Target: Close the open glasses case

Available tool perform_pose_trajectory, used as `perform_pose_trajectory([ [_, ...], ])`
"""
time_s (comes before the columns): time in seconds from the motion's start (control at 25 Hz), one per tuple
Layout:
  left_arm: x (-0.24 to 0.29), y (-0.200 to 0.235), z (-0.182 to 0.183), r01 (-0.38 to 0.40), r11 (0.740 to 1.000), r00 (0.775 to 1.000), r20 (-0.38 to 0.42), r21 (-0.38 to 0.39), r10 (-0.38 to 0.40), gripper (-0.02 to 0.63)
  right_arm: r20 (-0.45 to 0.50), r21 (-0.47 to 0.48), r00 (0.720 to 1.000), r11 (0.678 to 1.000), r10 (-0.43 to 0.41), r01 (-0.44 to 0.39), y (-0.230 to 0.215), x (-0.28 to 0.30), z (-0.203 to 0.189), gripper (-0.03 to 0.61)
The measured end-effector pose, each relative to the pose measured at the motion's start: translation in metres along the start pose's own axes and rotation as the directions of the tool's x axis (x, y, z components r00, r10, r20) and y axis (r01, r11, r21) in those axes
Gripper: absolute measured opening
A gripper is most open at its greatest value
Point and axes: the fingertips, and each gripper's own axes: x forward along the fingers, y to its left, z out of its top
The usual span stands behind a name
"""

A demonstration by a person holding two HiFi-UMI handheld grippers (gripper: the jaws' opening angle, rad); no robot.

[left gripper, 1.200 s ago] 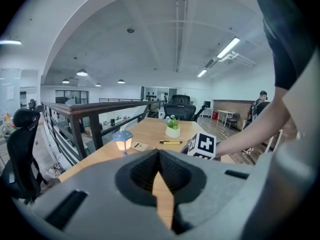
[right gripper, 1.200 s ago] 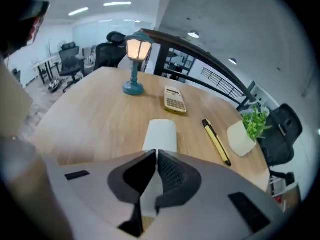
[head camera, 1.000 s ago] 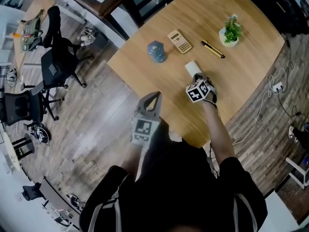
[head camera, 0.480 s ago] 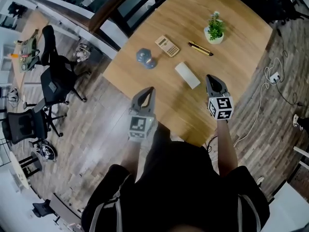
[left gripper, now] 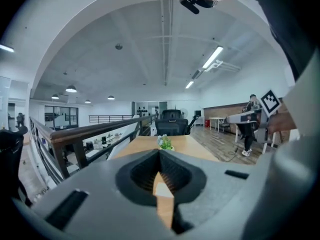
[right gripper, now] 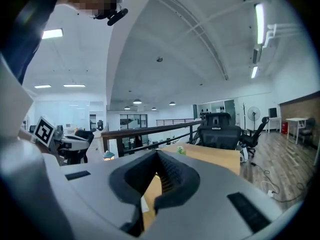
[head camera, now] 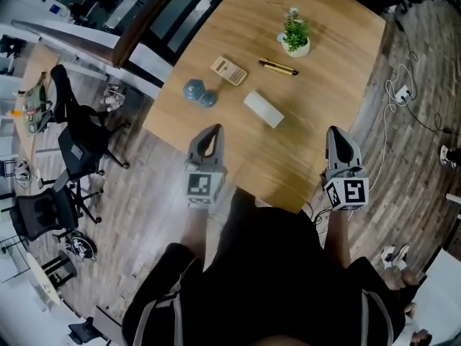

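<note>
Head view, white oblong glasses case (head camera: 263,109) seen lying closed mid-way on round wooden table (head camera: 331,63), left gripper (head camera: 213,130) held at table's near-left edge, right gripper (head camera: 336,134) at its near-right edge, left gripper view, jaws pressed together, nothing gripped, right gripper view, jaws closed tight, empty.

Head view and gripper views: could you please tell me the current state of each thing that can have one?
glasses case: closed, lying flat, nothing touching it.
left gripper: jaws together, empty.
right gripper: jaws together, empty, clear of the glasses case.
potted plant: upright.
calculator: lying flat, keys up.
pen: lying flat.
</note>
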Motion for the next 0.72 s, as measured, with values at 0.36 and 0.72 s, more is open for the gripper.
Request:
perform_pose_trajectory([
  [0.36, 0.005, -0.009, 0.011, 0.013, 0.999, 1.000, 0.011, 0.034, -0.013, -0.002, -0.006, -0.054, 1.000, 0.999, -0.002, 0.002, 0.004, -0.002, 0.007, 0.012],
  [0.72, 0.003, -0.010, 0.010, 0.024, 0.999, 1.000, 0.000, 0.037, -0.024, -0.002, -0.018, -0.153, 1.000, 0.988, 0.002, -0.005, 0.016, 0.003, 0.014, 0.012],
])
